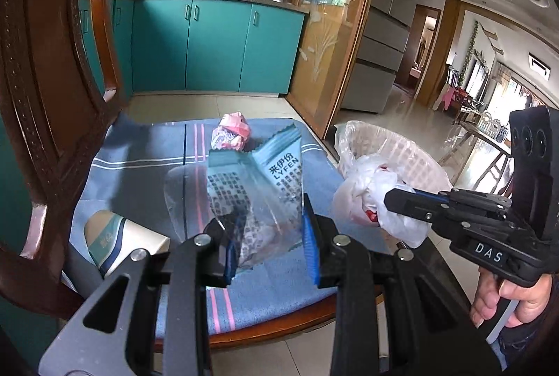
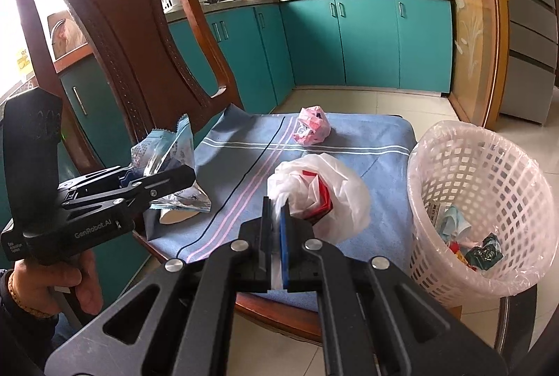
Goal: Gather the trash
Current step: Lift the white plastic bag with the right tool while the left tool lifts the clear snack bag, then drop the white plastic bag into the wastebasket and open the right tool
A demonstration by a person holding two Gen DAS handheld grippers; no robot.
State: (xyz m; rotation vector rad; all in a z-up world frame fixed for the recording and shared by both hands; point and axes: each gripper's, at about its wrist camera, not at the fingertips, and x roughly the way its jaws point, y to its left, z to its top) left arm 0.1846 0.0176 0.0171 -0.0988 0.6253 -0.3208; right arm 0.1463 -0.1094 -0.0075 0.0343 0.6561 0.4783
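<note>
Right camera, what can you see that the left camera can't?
Only the right view shows the trash at the bottom of the basket. Only the left view shows the fridge and the far room. Both show the chair, the pink wrapper, the blue packet in the left gripper and the white bag in the right gripper.
</note>
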